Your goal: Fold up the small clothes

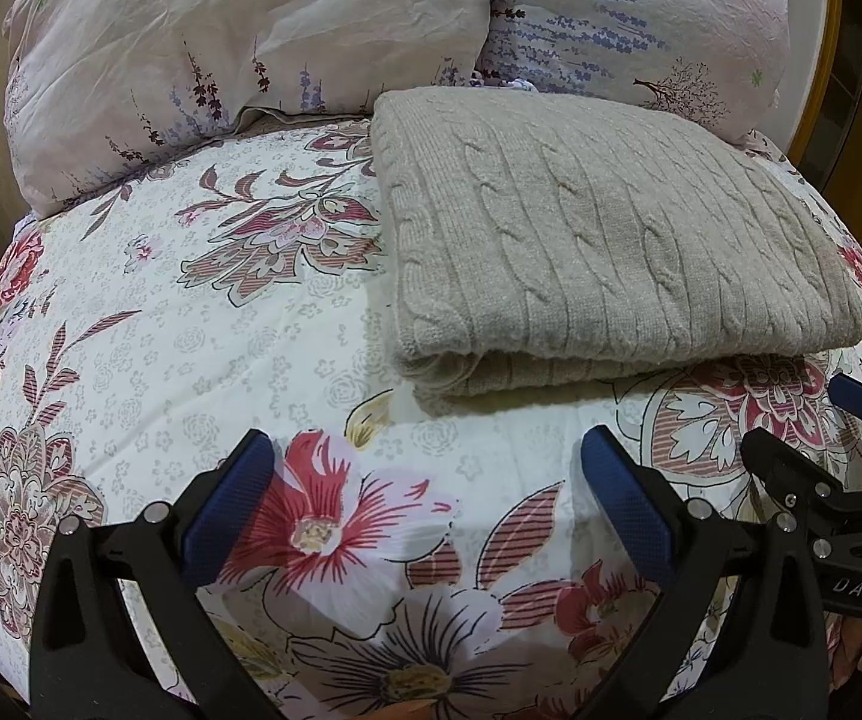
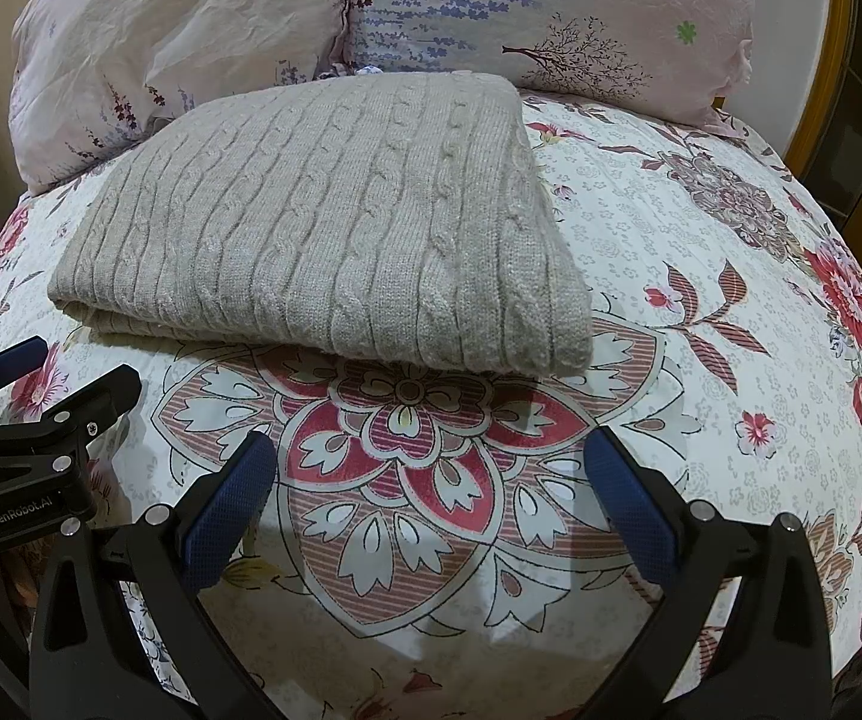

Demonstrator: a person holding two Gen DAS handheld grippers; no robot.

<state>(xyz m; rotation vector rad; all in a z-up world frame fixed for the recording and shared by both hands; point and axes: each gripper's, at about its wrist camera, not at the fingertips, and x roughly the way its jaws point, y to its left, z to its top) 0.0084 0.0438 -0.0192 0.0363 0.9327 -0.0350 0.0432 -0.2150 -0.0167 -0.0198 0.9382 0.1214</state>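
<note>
A beige cable-knit sweater lies folded into a thick rectangle on the floral bedspread; it also shows in the right wrist view. My left gripper is open and empty, hovering over the bedspread just in front of the sweater's near edge. My right gripper is open and empty too, in front of the sweater's near right corner. Each gripper shows at the edge of the other's view: the right one and the left one.
Two floral pillows lean at the head of the bed behind the sweater. A wooden frame stands at the far right. The bedspread extends to the right of the sweater.
</note>
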